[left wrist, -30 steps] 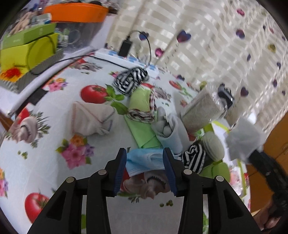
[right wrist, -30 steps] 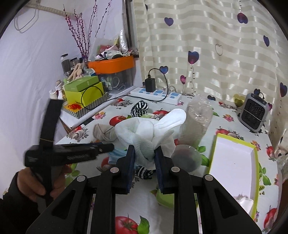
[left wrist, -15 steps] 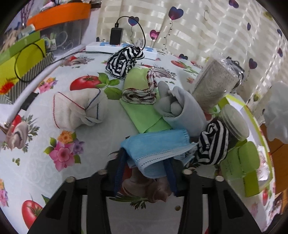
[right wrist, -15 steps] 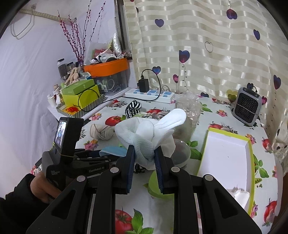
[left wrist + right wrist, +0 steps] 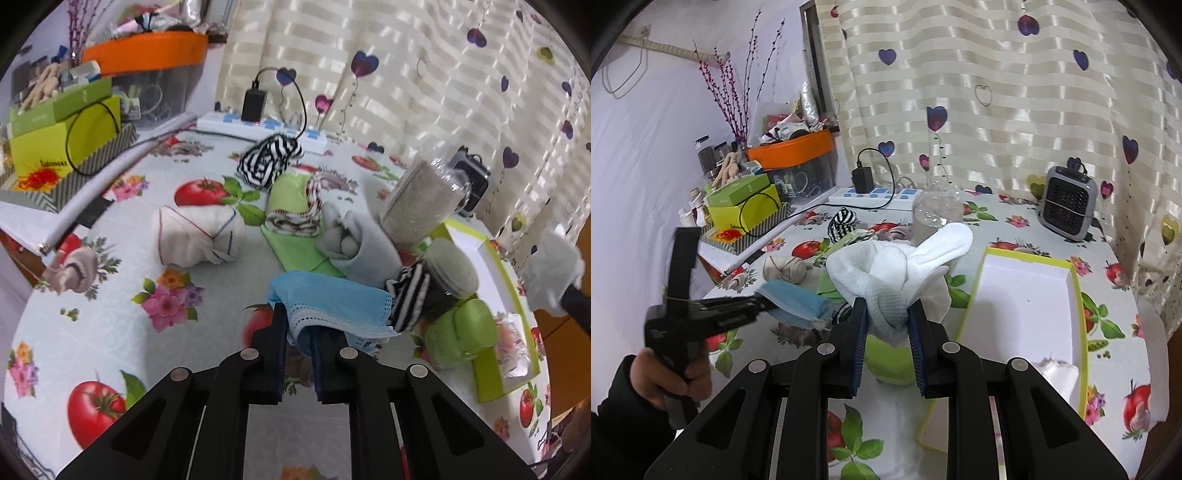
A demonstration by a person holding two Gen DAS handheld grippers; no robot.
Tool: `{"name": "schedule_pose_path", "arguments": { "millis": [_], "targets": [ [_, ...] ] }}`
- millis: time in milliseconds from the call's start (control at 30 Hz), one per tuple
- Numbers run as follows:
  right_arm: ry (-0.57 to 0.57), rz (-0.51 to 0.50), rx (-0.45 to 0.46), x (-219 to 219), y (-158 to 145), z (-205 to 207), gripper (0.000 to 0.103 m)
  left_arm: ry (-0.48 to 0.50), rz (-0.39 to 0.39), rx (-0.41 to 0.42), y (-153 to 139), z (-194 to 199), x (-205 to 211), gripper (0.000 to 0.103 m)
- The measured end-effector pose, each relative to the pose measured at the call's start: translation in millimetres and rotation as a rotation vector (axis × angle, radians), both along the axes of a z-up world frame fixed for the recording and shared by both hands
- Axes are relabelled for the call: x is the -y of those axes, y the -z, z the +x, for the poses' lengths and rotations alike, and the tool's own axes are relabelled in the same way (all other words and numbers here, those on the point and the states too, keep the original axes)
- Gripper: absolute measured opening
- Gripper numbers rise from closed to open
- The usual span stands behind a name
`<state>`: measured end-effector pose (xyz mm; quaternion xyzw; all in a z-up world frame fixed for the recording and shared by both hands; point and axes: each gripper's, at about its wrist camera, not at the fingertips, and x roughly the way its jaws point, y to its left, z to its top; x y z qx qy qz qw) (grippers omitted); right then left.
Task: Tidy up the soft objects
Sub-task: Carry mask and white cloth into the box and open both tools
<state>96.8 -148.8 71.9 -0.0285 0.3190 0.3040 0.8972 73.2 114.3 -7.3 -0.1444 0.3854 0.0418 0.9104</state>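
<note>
A blue face mask (image 5: 328,302) is pinched between the closing jaws of my left gripper (image 5: 297,332) and hangs just above the tablecloth; the right wrist view shows that mask (image 5: 796,301) raised at the left. My right gripper (image 5: 886,314) is shut on a bundle of white socks (image 5: 897,266), held in the air near the left edge of a white tray with a yellow-green rim (image 5: 1027,291). On the table lie a cream sock roll (image 5: 199,236), a grey sock roll (image 5: 354,240), a green cloth (image 5: 295,206) and two black-and-white striped socks (image 5: 269,162) (image 5: 408,299).
A clear bottle of grain (image 5: 421,203) lies tilted beside the grey roll, with a green tub (image 5: 461,332) and a round lid close by. A small grey heater (image 5: 1067,203) stands at the back right. Boxes, an orange-lidded bin and a power strip (image 5: 258,125) line the back left.
My left gripper has shut on the blue mask and lifted it off the cloth. My right gripper has shifted toward the tray with the white socks still in it.
</note>
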Motion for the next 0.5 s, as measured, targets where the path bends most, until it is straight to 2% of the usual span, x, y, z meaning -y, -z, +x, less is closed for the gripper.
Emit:
{"name": "schedule_pose_path", "arguments": {
  "millis": [200, 500],
  "targets": [
    [0.038, 0.011, 0.003, 20, -1, -4, 0.023, 0.023, 0.008, 0.044, -27, -12, 14, 0.011],
    [0.14, 0.021, 0.006, 59, -4, 2, 0.023, 0.116, 0.022, 0.096, -58, -12, 58, 0.011]
  ]
}}
